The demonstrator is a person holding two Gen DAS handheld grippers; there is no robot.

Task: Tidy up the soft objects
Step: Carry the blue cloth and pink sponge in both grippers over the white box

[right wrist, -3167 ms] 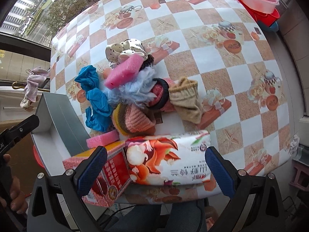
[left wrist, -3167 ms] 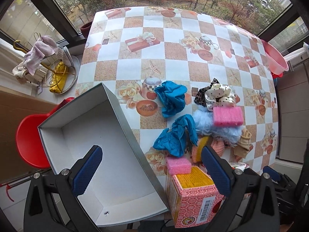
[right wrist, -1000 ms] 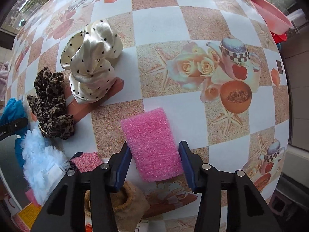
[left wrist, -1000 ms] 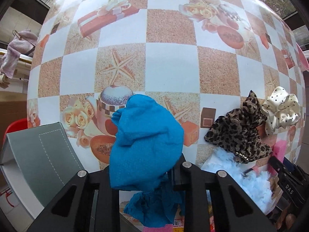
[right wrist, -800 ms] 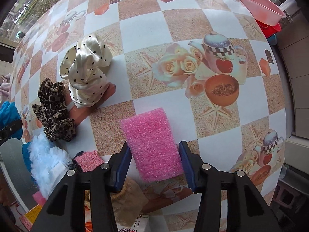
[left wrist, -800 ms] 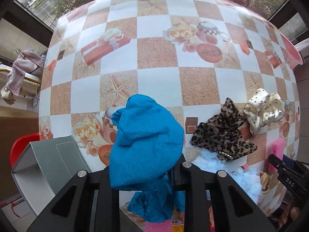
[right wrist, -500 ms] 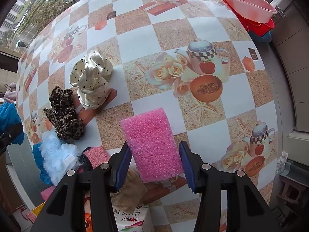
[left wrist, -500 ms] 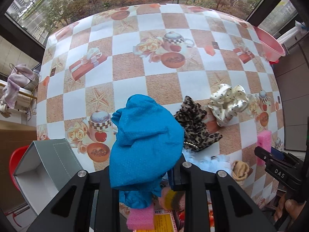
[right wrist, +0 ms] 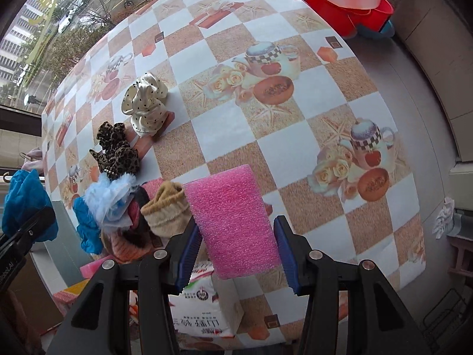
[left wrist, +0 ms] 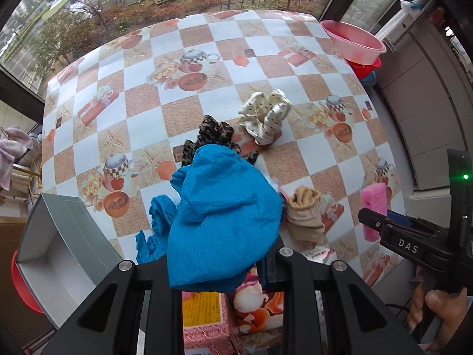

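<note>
My grippers point(right wrist: 235, 248) are black, silver-screwed, blue-padded; "DAS" lettering and a green light point(left wrist: 466, 176) on the right.

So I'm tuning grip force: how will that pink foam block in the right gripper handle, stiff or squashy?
The pink foam block probably handles as light and fairly stiff: clamped at its lower part by the right gripper, it stands out straight without drooping. Its edges look uncrushed where the pads meet it, so modest force likely suffices. The coarse texture suggests it won't slip easily.

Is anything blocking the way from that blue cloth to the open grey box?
Nothing visible does. The left gripper holds the blue cloth lifted above the table, and the grey box sits open at its lower left with nothing between them.
</note>
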